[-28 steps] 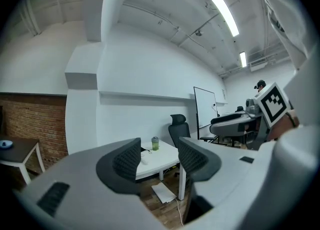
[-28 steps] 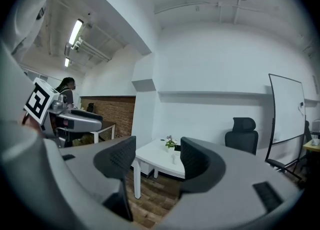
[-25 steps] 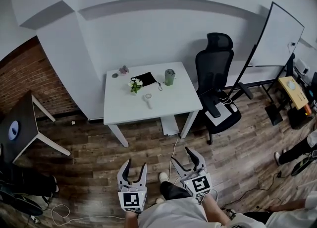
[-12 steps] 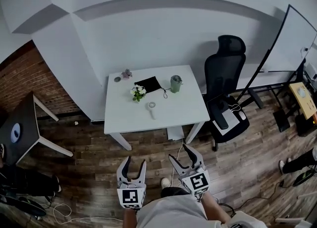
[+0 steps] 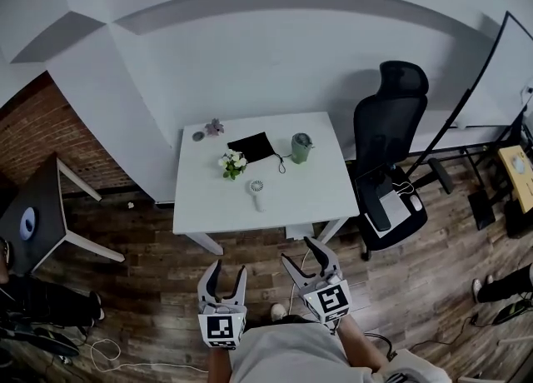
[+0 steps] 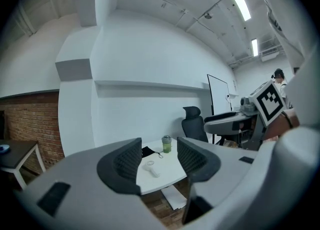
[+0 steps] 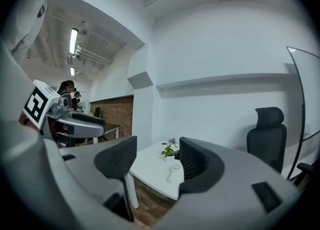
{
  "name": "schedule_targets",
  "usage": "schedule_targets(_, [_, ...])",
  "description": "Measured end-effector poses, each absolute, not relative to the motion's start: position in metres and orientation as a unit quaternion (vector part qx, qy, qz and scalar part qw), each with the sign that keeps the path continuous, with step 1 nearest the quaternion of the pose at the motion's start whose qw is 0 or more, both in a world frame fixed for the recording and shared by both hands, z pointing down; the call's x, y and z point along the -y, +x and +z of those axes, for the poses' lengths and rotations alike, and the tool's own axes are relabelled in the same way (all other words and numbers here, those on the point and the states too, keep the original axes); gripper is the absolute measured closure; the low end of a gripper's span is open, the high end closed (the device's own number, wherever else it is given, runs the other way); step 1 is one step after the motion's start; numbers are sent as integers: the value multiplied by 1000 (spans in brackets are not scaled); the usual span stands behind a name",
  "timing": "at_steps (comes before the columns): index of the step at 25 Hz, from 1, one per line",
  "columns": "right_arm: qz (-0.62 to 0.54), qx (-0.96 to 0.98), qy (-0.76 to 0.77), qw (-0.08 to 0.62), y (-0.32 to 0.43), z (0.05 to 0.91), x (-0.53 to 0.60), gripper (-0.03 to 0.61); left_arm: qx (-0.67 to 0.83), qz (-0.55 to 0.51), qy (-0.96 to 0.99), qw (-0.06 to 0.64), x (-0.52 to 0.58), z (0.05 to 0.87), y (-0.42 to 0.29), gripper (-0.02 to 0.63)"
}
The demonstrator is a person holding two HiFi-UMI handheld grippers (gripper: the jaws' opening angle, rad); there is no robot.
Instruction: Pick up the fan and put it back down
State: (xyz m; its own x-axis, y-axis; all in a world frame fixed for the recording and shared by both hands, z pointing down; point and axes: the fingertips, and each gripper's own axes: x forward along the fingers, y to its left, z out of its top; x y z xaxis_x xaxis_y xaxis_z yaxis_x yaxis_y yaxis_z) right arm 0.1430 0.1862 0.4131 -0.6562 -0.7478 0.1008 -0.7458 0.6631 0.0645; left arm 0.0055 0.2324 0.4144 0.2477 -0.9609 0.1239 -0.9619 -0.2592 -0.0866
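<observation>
The small white hand-held fan (image 5: 257,193) lies flat near the middle of the white table (image 5: 316,198), handle toward the front edge. Both grippers hang over the wooden floor, well short of the table. My left gripper (image 5: 227,277) is open with nothing between its jaws; in the left gripper view (image 6: 159,161) the fan (image 6: 151,168) shows far off through the gap. My right gripper (image 5: 304,258) also holds nothing, and its jaws are closing. In the right gripper view (image 7: 157,161) the fan (image 7: 174,172) lies far ahead, between the jaws.
On the table stand a green cup (image 5: 301,147), a black pouch (image 5: 251,147), a small pot of white flowers (image 5: 232,162) and a little purple ornament (image 5: 214,128). A black office chair (image 5: 391,165) is at its right, a whiteboard (image 5: 500,65) beyond, a dark side table (image 5: 37,215) at left.
Both grippers and the head have moved forward over the floor toward the table, which now sits a little lower and nearer in view. The right jaws have narrowed slightly.
</observation>
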Motion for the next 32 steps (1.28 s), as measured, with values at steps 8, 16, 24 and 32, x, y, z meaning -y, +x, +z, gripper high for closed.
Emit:
schedule_targets(8, [11,914,401,64,130,432,-146,314,615,88,784,7,-196,425,-5,400])
schedule_targets(16, [17,904,418,86,111,450,-91,314,596,86,798,17,-129,442,-25,400])
schedule_targets(24, [41,886,444,128,89,474,-22,313,548,100,829,37,-44,458,-45,402])
schedule_targets(32, [67,869,457,177,59,515,39,311,496,127,857,59,25,494,-64,402])
